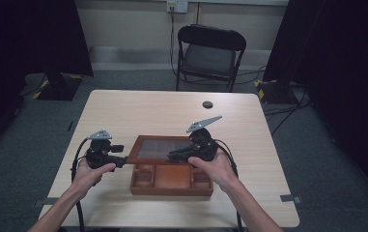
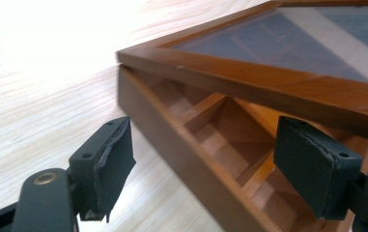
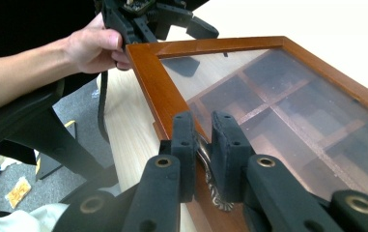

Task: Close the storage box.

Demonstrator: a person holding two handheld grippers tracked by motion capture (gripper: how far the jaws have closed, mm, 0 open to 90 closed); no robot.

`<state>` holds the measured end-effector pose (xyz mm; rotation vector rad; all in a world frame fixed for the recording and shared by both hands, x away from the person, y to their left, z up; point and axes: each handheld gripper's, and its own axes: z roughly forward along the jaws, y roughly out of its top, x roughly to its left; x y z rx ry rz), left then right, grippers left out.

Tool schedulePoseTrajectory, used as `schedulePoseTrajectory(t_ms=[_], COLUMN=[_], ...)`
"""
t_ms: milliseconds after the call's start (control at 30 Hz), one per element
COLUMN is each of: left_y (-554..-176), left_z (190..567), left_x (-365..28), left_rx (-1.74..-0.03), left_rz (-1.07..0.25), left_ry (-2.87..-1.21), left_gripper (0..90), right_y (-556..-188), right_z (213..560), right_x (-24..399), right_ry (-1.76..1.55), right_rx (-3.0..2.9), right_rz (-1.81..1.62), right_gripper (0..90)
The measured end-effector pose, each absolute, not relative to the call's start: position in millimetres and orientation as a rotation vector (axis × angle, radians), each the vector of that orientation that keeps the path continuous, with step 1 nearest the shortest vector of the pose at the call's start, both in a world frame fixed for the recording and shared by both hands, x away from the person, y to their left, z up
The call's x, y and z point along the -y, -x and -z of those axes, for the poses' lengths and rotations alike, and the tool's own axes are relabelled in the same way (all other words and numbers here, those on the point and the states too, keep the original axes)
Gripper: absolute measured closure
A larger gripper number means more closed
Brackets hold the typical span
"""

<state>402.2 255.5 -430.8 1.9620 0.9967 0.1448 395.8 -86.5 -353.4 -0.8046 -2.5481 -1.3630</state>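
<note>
Right gripper (image 3: 203, 154) clamps lid handle (image 3: 209, 176); left gripper (image 2: 210, 169) wide.

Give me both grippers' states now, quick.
Left gripper: open, at the brown wooden compartment box's corner.
Right gripper: shut on the glass-paned lid's ornate metal handle.

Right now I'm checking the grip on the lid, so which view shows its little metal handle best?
The right gripper view: the metal handle sits close up, pinched between the right gripper jaws on the lid frame. The high view is too distant to show the handle. The left gripper view gives the lid's corner and the box compartments.
</note>
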Motion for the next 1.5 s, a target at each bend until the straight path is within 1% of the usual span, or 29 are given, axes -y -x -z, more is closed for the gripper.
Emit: schedulePoseTrajectory(t_ms=[133, 433, 967, 1500], left_y=[-404.8, -407.5, -408.2, -408.5], left_z=[431.9, 431.1, 431.8, 434.0], left_x=[-261.5, -271.3, -268.8, -266.4], left_rx=[-1.005, -1.052, -1.053, -1.047], left_rz=[-0.128, -0.156, -0.157, -0.149], left_ry=[-1.945, -1.908, -1.925, -1.948], left_gripper=[21.9, 22.0, 22.0, 22.0], right_y=[-394.1, -388.4, -376.3, -371.5], right_z=[355.7, 362.5, 398.2, 421.5], right_x=[89.5, 91.9, 89.2, 79.7], right_ry=[0.802, 0.802, 0.797, 0.794], right_rx=[2.552, 2.575, 2.571, 2.597], right_rz=[1.358, 1.315, 1.247, 1.171], right_gripper=[80.9, 80.8, 80.9, 81.4])
